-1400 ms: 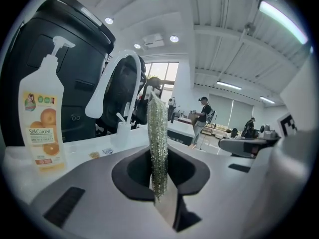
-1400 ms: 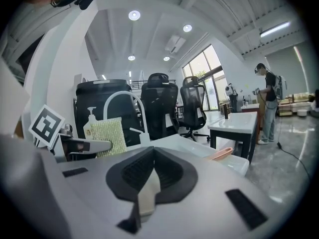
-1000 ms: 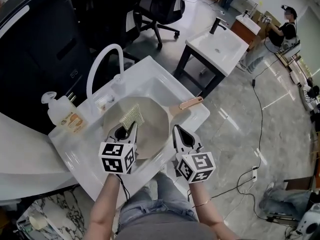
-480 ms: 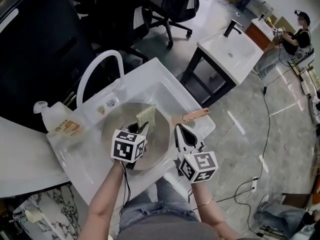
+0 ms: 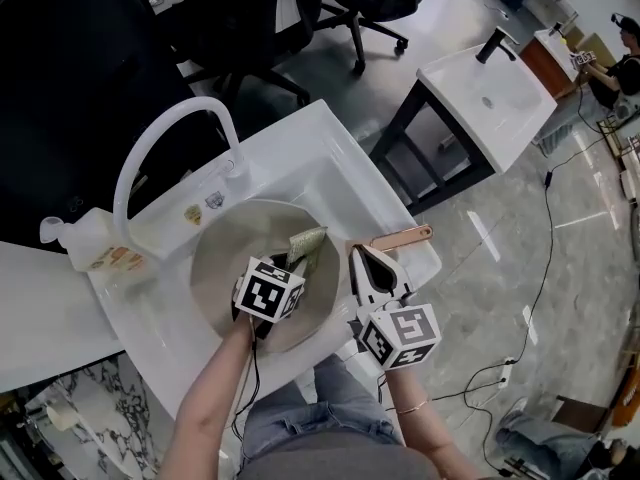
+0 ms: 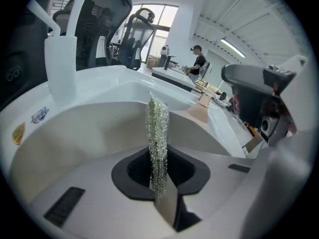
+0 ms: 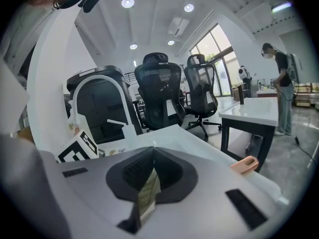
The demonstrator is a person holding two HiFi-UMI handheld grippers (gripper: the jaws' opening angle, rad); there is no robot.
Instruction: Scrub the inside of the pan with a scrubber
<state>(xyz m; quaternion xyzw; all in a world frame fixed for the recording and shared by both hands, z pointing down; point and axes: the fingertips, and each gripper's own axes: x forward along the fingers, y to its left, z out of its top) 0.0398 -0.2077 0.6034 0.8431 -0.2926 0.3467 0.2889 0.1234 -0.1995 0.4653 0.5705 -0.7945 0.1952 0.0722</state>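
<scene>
I can't read any text here: bottle label (image 5: 112,259) and two sink stickers (image 5: 191,213) are too small, blurred.

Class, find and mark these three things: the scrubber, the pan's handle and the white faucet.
scrubber (image 6: 157,128): left gripper view, middle of its upright glittery strip.
pan's handle (image 5: 400,239): head view, middle of the copper-coloured grip.
white faucet (image 5: 185,106): head view, top of its arch.
</scene>
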